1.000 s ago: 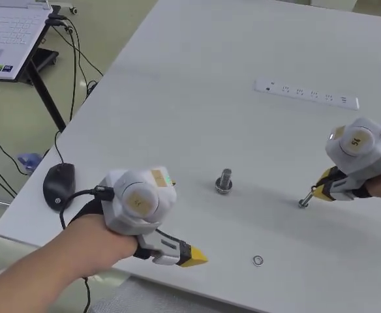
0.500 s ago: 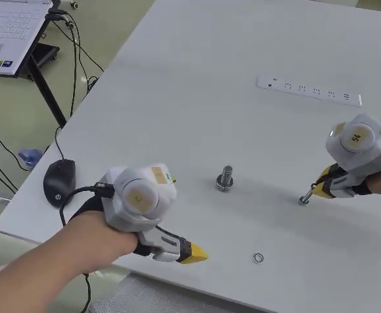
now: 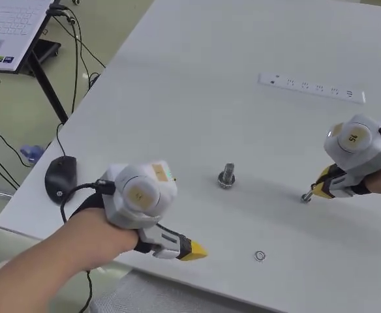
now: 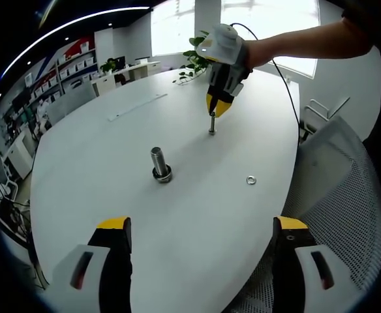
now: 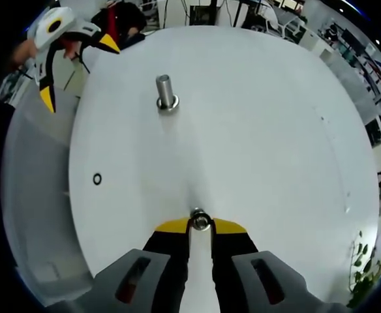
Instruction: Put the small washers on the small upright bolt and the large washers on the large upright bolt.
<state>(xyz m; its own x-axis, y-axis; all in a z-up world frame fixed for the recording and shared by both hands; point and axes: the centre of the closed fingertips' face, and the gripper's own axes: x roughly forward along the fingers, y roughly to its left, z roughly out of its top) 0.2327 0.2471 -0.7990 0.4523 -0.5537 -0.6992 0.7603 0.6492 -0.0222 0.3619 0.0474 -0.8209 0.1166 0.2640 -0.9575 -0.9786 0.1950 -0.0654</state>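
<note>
Hold your right tongs [image 5: 200,227], closed at the top of the small bolt [image 3: 306,197], straight over its thread, while your left tongs [image 4: 201,225] wait wide open near the loose washer [image 3: 259,255] on the bench [image 3: 210,98].

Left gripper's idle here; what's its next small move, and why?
Probably swing the left gripper toward the loose washer: its jaws stand open and empty, the washer lies flat ahead of them, and the right gripper is closed at the small bolt.
</note>
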